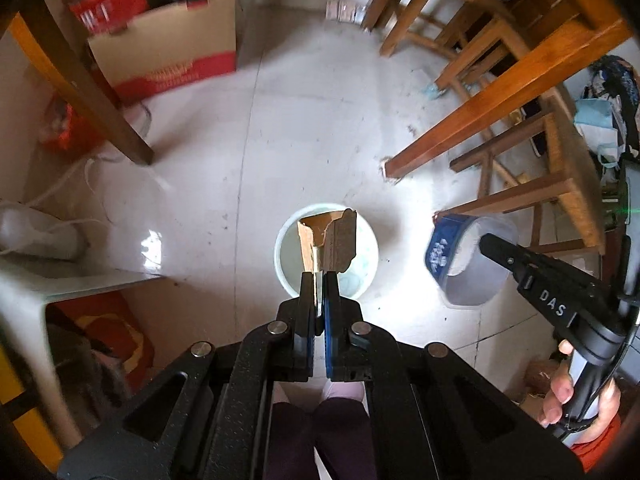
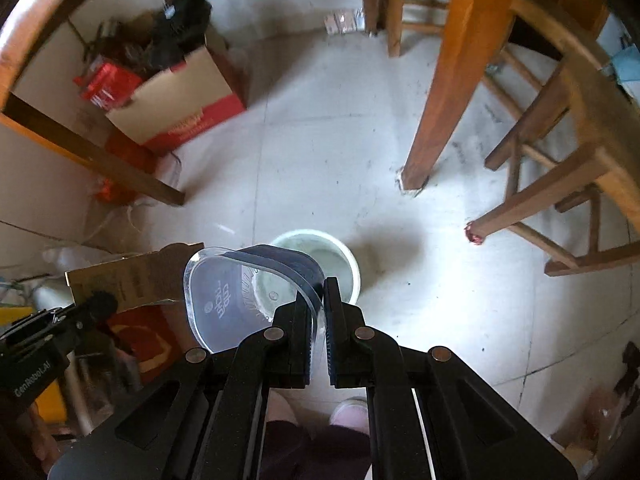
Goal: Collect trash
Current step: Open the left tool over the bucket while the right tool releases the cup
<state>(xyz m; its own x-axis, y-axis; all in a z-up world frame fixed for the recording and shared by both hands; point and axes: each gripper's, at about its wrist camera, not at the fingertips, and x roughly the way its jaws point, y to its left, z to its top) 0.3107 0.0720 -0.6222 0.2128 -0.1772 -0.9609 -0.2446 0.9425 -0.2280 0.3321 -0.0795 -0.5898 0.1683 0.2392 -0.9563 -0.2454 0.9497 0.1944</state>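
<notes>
Left gripper (image 1: 319, 280) pointing down at the floor (image 1: 304, 128), fingers (image 1: 306, 292) squeezed together on a torn bit of card (image 1: 332, 240). Card sticking out past the fingertips, right over a small white bucket (image 1: 285, 256) standing on the floor. Same card seen from the right wrist camera too (image 2: 132, 276), out to the left, with the black tip of the left gripper just below it.

Right gripper (image 2: 319, 300) pointing down as well, fingers (image 2: 332, 300) nearly closed on the rim of a clear plastic tub (image 2: 224, 300). Tub tipped on its side, open mouth facing the camera, some print on its bottom. Blue label around the tub seen from the left wrist camera (image 1: 464, 260), with the right gripper (image 1: 486, 242) reaching into it. Tub held just beside the bucket (image 2: 352, 268), partly over its left edge.

Bare hand (image 1: 576, 400) wrapped around the right gripper's handle, low on the right. Feet in pale shoes (image 2: 350, 410) on the floor below the grippers.

Wooden table leg (image 2: 444, 100) and a wooden stool (image 2: 580, 184) off to the right. Big cardboard box (image 1: 168, 48) with a red stripe far back on the left, full of dark things and a red packet (image 1: 108, 0).
</notes>
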